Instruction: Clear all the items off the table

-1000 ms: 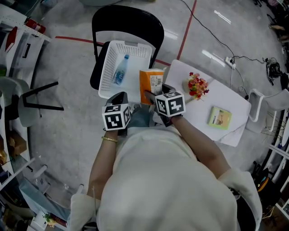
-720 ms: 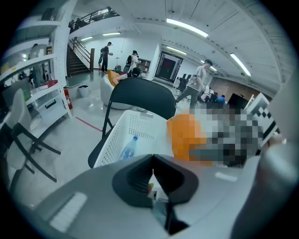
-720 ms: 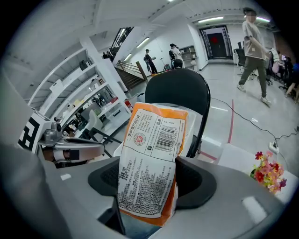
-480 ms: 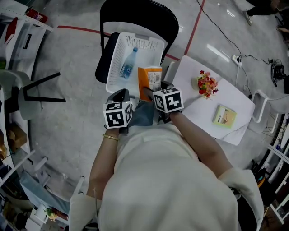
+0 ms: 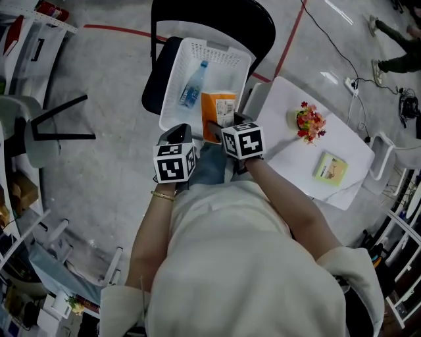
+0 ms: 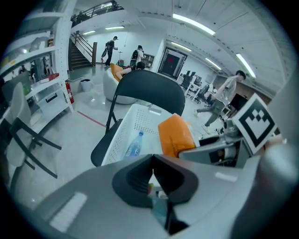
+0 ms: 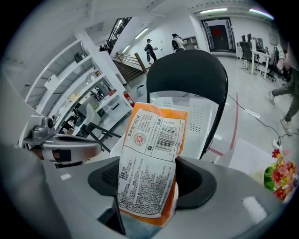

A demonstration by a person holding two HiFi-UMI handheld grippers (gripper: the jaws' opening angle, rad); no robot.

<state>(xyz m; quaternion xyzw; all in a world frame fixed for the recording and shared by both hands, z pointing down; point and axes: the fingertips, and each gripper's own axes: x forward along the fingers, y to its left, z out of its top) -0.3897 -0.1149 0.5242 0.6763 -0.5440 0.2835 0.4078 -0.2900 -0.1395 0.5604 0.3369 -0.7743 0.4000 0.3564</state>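
Gripping an upright orange packet (image 7: 152, 158) between half-spread jaws, the right gripper (image 7: 149, 186) holds it over the near end of the white basket (image 5: 172, 85). Beside it, the left gripper (image 6: 152, 175) is empty, with its jaws pressed together. A water bottle (image 5: 191, 94) lies in the basket, which rests on the black chair (image 5: 217, 13). Flowers (image 5: 309, 122) and a small box (image 5: 331, 168) sit on the white table (image 5: 283, 112).

Orange packet (image 5: 218, 108) upright in the right hand-held gripper (image 7: 148, 184), over the white basket (image 5: 172, 82). A clear bottle (image 5: 191, 94) lies inside. Flowers (image 5: 310, 122) and a small box (image 5: 331, 168) sit to the right on the bench (image 5: 289, 156).
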